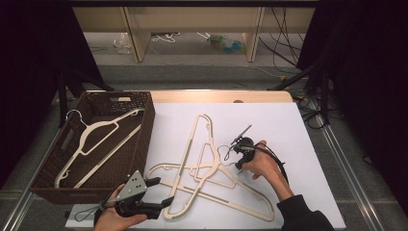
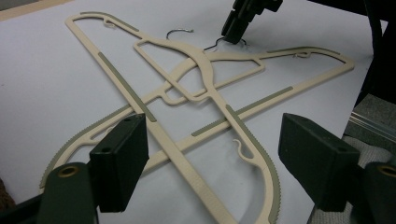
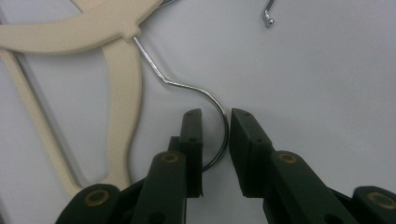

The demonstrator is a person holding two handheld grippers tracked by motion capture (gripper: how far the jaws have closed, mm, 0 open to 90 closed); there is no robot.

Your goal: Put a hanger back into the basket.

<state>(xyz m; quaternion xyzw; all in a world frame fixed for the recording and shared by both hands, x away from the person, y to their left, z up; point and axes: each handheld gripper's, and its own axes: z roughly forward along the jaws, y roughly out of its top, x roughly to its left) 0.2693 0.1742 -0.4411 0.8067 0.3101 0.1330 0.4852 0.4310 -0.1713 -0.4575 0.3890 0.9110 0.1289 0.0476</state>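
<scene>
1. Straddling the chrome hook [image 3: 212, 100] of a cream plastic hanger [image 3: 88, 32], the right gripper [image 3: 215, 122] pointed down at the white tabletop sheet [image 1: 288, 130], right of the sheet's middle; its jaws stood narrow, a small gap left, the wire curving between them, and whether the pads pressed it could not be told.
2. In the high view that right gripper [image 1: 242, 155] sat beside the hooks of two crossed hangers [image 1: 202, 168] spread over the sheet's centre and near edge.
3. Near the sheet's near-left corner, the left gripper [image 1: 161, 191] was held level with jaws wide and nothing between them, just beside the lower hanger's end.
4. Seen from the left gripper [image 2: 215, 149], the crossed hangers [image 2: 187, 93] lay ahead on the sheet.
5. A brown wicker basket [image 1: 144, 139] stood at the table's left edge, with a third cream hanger [image 1: 96, 139] leaning inside.
</scene>
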